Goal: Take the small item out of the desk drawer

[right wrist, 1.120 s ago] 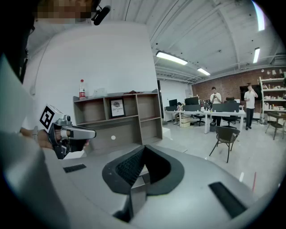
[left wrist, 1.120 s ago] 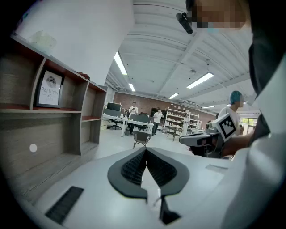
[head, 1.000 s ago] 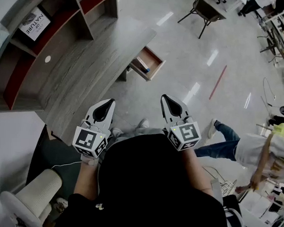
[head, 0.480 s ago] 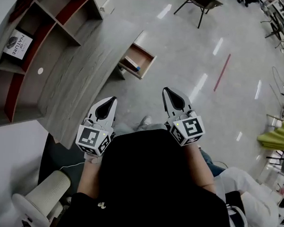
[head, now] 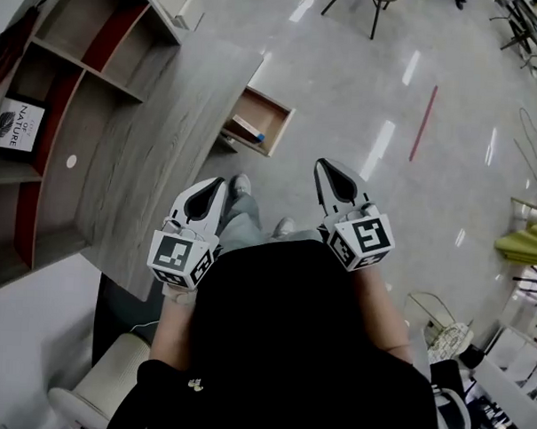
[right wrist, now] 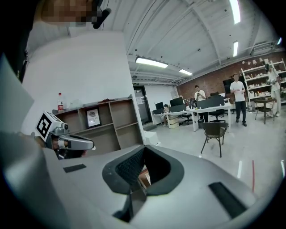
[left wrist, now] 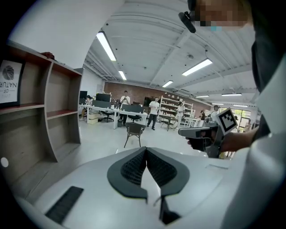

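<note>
The wooden desk drawer [head: 275,115] stands pulled out from the grey wood desk [head: 156,151], ahead of both grippers. Inside lie a tan box-like item [head: 246,126] and a small piece with a blue end [head: 260,138]. My left gripper [head: 218,184] is held at waist height near the desk's edge, shut with nothing in it [left wrist: 145,148]. My right gripper [head: 322,165] hangs over the floor to the right of the drawer, also shut and empty [right wrist: 144,147]. Each gripper shows in the other's view: the right gripper [left wrist: 201,132] and the left gripper [right wrist: 71,142].
A shelf unit with red-lined compartments holds a framed print [head: 15,125] on the desk's left. A dark chair [head: 366,4] stands far ahead, and a red floor line [head: 422,122] runs to the right. A white chair [head: 110,380] is behind at my left.
The person has walked toward the desk, one foot stepping forward, so the drawer sits closer to the grippers. Both grippers stay shut. The person at the right has left the view.
</note>
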